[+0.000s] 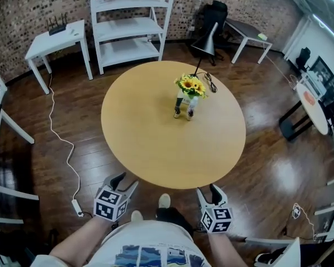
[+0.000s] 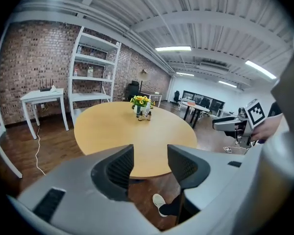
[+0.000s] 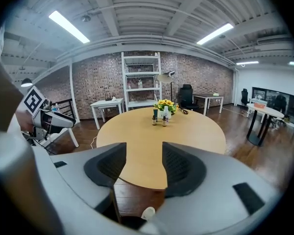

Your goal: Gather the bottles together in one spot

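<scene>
Left gripper (image 1: 125, 180), right gripper (image 1: 207, 189): jaws spread, empty, just off table (image 1: 156, 143) near edge. Bottles (image 1: 190, 114) past table centre, seemingly touching sunflower vase (image 1: 181, 100).

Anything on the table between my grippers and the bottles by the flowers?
Nothing visible. Only bare table lies between the left gripper, the right gripper and the bottles. The sunflower vase stands close behind the bottles, so a reach from the near side looks unobstructed.

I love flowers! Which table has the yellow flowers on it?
The big round wooden table in the middle: it carries the sunflowers. The small white table by the brick wall has none.
</scene>
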A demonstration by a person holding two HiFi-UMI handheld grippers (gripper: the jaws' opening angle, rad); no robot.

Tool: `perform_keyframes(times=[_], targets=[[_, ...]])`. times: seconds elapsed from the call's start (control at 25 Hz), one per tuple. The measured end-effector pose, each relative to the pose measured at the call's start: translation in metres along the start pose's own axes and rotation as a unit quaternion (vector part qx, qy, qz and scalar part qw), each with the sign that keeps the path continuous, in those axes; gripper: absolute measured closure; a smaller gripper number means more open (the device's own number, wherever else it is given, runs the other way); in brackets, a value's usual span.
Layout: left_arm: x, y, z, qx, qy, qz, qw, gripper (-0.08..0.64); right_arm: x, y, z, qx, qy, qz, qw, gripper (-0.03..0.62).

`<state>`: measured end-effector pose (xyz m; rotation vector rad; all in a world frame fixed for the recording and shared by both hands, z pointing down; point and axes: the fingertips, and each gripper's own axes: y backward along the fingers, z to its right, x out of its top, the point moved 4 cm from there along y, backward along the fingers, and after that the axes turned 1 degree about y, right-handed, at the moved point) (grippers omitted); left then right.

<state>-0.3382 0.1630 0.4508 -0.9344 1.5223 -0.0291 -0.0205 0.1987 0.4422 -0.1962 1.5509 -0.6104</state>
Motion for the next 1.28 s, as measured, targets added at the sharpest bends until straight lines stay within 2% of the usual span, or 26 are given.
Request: perform_keyframes(times=[0.24,0.4,0.6,0.96,1.28], targets=[[-0.013,0.027,-0.008,0.01,0.008,0.007,0.9999,0.337,-0.007,0.01,-0.006,-0.029,-0.012,0.0,1.0,0.342],[-0.016,0.037,-0.016,0.014,0.007,0.008,0.9998,0.337,-0.001,0.005,-0.01,-0.035,-0.018,-0.002,0.999,0.343],[-0.013,0.045,-0.022,0.02,-0.003,0.013,0.9997,0.337,0.004,0.001,-0.02,-0.024,-0.009,-0.005,1.0,0.342],[-0.014,0.048,-0.023,0.007,-0.006,0.018,0.9998,0.337,0.012,-0.001,-0.036,-0.004,0.002,-0.003,1.0,0.344],[-0.02,0.054,-0.033,0.01,0.001,0.02,0.9998,0.337,0.011,-0.002,-0.045,0.003,0.006,-0.008,1.0,0.344]])
